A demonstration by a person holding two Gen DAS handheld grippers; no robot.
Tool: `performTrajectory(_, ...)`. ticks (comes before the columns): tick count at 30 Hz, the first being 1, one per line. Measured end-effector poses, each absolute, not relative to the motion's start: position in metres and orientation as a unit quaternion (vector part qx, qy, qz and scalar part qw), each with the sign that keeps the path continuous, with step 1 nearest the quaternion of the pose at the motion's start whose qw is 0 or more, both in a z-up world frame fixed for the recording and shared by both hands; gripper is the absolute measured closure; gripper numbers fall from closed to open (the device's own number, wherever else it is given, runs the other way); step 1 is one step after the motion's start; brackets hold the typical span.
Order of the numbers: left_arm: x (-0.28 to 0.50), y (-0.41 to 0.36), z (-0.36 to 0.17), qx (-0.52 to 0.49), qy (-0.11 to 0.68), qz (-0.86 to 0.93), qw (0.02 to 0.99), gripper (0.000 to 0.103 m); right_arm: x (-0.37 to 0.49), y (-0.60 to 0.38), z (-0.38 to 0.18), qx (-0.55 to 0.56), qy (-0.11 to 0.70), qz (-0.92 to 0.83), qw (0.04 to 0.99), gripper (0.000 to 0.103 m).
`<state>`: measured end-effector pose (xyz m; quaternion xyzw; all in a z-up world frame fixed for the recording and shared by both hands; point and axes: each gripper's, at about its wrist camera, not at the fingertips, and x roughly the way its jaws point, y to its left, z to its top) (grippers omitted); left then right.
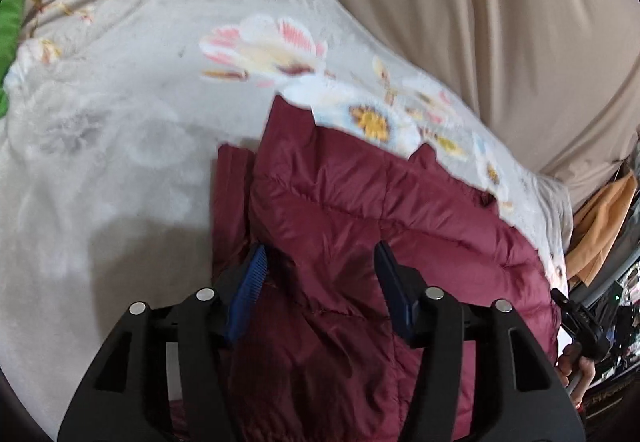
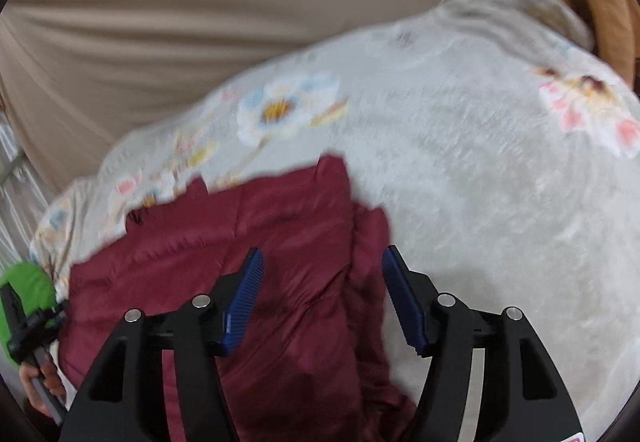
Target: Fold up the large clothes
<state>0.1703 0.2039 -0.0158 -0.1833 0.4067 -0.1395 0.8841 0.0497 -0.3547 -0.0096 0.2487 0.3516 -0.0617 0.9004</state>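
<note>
A maroon quilted puffer jacket (image 1: 360, 226) lies spread on a pale floral blanket (image 1: 120, 130). My left gripper (image 1: 320, 254) is open and empty, hovering over the jacket near its left edge. In the right wrist view the same jacket (image 2: 260, 234) lies on the blanket (image 2: 500, 182). My right gripper (image 2: 322, 256) is open and empty, above the jacket's right edge, where a folded strip runs between its blue fingers (image 2: 248, 282). The other gripper shows at the edge of each view, right (image 1: 580, 322) and left (image 2: 24, 314).
A beige draped cloth (image 1: 460, 2) hangs behind the blanket, also in the right wrist view (image 2: 160, 22). An orange-tan cloth (image 1: 604, 218) and dark clutter sit at the far right. A green item (image 1: 10, 26) lies at the blanket's left edge.
</note>
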Motion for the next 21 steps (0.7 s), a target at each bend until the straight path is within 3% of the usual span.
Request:
performTrajectory(1, 0.171, 0.2, -0.018, -0.169, 0.411, -0.141, 0.885, 0.079, 0.048, -0.348, -0.009, 0.243, 0.353, -0.059, 0.902, 0.092)
performTrajectory(3, 0.165, 0.198, -0.016, -0.16, 0.412, -0.146, 0.885, 0.096, 0.031, -0.344, 0.004, 0.252, 0.33, -0.036, 0.909, 0.097)
performTrajectory(7, 0.145, 0.208, -0.006, -0.157, 0.412, -0.157, 0.884, 0.097, -0.024, -0.349, 0.029, 0.271, 0.276, -0.015, 0.922, 0.098)
performTrajectory(13, 0.158, 0.187, -0.036, -0.128, 0.426, -0.144, 0.884, 0.094, 0.006, -0.359, -0.049, 0.282, 0.376, -0.039, 0.882, 0.096)
performTrajectory(15, 0.154, 0.187, -0.022, -0.112, 0.418, -0.127, 0.893, 0.093, 0.003, -0.354, -0.029, 0.245, 0.374, -0.065, 0.892, 0.094)
performTrajectory(17, 0.143, 0.198, 0.005, -0.114, 0.387, -0.121, 0.907, 0.09, -0.01, -0.35, 0.004, 0.212, 0.335, -0.098, 0.913, 0.083)
performTrajectory(21, 0.136, 0.199, 0.052, -0.108, 0.331, -0.12, 0.93, 0.084, -0.003, -0.324, 0.056, 0.179, 0.283, -0.058, 0.941, 0.083)
